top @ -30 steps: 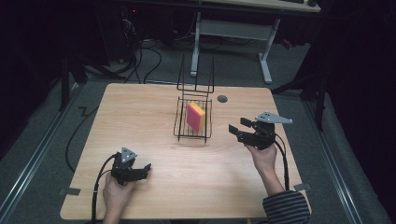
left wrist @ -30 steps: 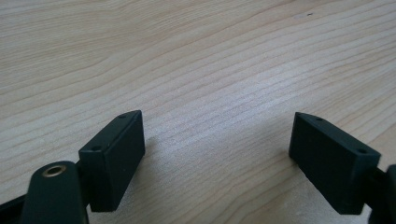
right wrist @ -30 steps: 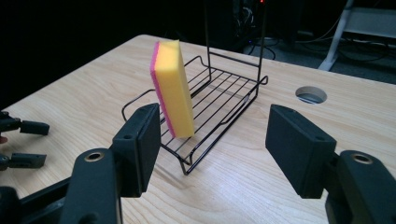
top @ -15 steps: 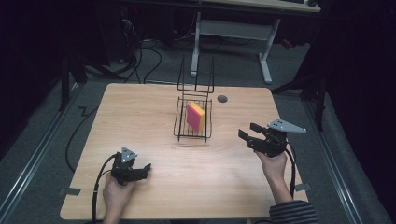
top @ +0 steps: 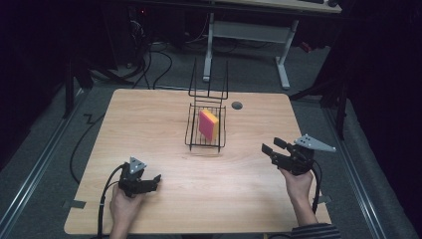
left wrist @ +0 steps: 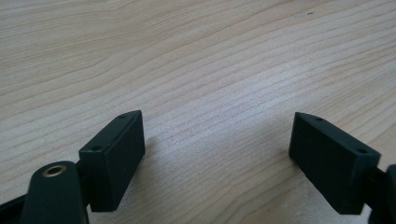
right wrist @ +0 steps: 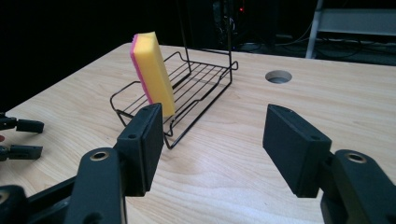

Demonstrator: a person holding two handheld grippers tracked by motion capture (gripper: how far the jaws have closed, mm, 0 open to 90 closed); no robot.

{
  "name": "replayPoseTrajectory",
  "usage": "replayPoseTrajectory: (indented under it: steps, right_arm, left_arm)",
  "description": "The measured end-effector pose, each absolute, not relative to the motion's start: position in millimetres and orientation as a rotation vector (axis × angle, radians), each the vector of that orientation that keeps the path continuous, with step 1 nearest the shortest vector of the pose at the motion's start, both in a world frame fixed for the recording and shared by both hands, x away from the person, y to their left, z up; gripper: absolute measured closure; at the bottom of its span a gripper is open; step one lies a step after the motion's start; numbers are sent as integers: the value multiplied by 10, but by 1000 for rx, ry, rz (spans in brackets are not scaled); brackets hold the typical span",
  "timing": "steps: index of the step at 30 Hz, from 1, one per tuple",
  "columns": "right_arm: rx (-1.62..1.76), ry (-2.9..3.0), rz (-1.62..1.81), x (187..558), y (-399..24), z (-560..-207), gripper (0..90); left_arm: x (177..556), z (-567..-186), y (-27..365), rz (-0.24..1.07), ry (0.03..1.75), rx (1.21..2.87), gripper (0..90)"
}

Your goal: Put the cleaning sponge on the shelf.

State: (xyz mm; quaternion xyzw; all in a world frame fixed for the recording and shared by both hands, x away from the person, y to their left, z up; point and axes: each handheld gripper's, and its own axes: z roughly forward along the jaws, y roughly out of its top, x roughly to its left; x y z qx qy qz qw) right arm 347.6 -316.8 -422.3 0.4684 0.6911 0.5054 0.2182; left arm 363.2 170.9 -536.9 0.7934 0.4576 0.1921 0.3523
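High view puts your sponge (top: 209, 124) upright in the wire rack (top: 191, 135) at twelve o'clock; your right gripper (top: 271, 148) at four, jaws apart, just been closing on nothing; left gripper (left wrist: 217, 149) gapes over bare table (left wrist: 196, 56).

Round cable hole (top: 237, 105) in wooden table (top: 149, 124).

Wood, wire, foam and matt plastic

Table (top: 149, 124): pale, smooth wood grain. Rack (top: 191, 134): thin black metal wire. Sponge (top: 209, 124): soft yellow-and-pink foam. Gripper pads (left wrist: 114, 158): matt black plastic.
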Motion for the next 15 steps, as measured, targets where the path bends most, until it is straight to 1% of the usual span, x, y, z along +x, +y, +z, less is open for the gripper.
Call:
replayPoseTrajectory:
  steps: [15]
  right_arm:
    - [1344, 1873, 1411, 3350, -3317, -4383, 390]
  left_arm:
    - [3632, -5370, 1709, 497, 1184, 2053, 190]
